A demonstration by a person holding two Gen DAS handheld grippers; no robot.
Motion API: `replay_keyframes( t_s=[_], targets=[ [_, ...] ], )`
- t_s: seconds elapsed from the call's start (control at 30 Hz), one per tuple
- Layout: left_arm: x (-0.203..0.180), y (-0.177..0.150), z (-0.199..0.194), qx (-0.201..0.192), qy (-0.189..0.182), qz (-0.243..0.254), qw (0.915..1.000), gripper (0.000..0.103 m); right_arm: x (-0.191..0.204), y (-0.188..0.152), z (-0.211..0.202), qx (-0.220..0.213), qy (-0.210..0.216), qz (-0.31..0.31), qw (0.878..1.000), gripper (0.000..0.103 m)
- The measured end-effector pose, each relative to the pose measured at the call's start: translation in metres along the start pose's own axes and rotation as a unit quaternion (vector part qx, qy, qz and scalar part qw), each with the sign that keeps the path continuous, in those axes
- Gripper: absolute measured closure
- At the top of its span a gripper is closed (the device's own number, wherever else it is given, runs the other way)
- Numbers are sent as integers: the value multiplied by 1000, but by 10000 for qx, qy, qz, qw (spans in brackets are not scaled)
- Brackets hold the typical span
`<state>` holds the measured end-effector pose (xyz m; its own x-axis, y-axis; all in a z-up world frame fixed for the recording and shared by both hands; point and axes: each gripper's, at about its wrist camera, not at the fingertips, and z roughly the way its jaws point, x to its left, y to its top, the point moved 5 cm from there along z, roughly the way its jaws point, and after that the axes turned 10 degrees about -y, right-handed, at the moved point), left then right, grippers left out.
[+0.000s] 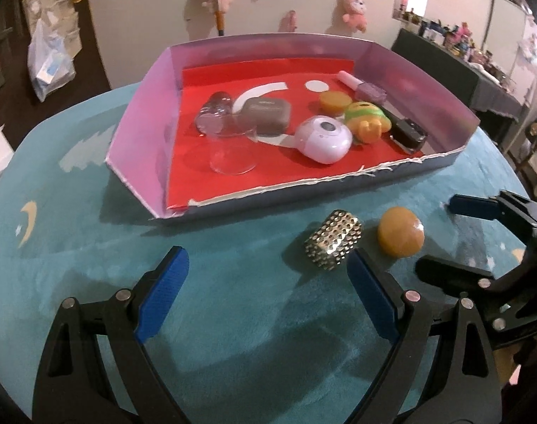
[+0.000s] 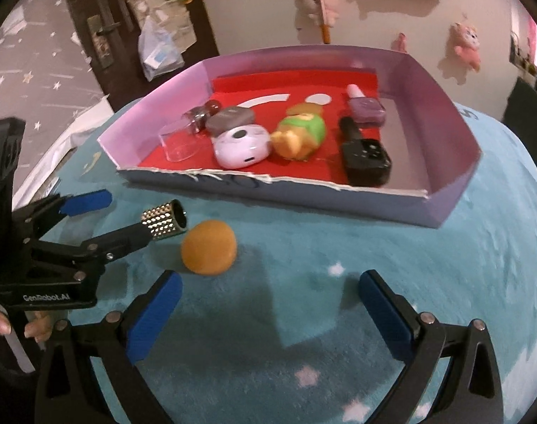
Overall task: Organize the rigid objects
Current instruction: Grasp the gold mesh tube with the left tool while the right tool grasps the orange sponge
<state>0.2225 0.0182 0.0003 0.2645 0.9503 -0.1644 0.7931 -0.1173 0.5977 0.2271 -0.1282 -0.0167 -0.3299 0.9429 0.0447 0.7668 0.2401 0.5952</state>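
Note:
A studded metal cylinder [image 1: 333, 243] and an orange ball [image 1: 401, 231] lie on the teal cloth in front of a shallow box with a red floor [image 1: 339, 190]. My left gripper [image 1: 268, 265] is open, its right finger beside the cylinder. The cylinder [image 2: 164, 224], the ball [image 2: 209, 247] and the box [image 2: 339, 198] also show in the right wrist view. My right gripper [image 2: 268, 289] is open and empty, just right of the ball. The box holds a white case [image 1: 323, 139], a grey case [image 1: 266, 115], clear cups [image 1: 229, 152], a green-yellow toy [image 1: 367, 120], a black bottle [image 1: 408, 134] and a nail polish bottle [image 1: 369, 92].
The right gripper's fingers [image 1: 477, 208] reach in at the right edge of the left wrist view. The left gripper [image 2: 88, 222] lies at the left of the right wrist view. A door with plastic bags [image 2: 162, 46] and a wall with plush toys [image 2: 466, 44] stand behind the table.

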Motion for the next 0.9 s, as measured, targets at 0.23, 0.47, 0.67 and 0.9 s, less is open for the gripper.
replay_keyframes(
  t_s=[0.23, 0.47, 0.67, 0.9],
  targets=[
    [-12, 7, 1, 8, -309, 440, 9986, 13, 10, 3, 2, -31, 51, -425, 9991, 18],
    [-18, 12, 8, 117, -447, 770, 9960, 29, 20, 6, 6, -100, 77, -836, 9964, 29],
    [-20, 15, 16, 227, -717, 813, 9939, 44, 30, 8, 8, -150, 136, -1053, 9942, 38],
    [-23, 14, 23, 306, -926, 851, 9916, 60, 36, 11, 9, -211, 138, -1237, 9920, 47]
  ],
)
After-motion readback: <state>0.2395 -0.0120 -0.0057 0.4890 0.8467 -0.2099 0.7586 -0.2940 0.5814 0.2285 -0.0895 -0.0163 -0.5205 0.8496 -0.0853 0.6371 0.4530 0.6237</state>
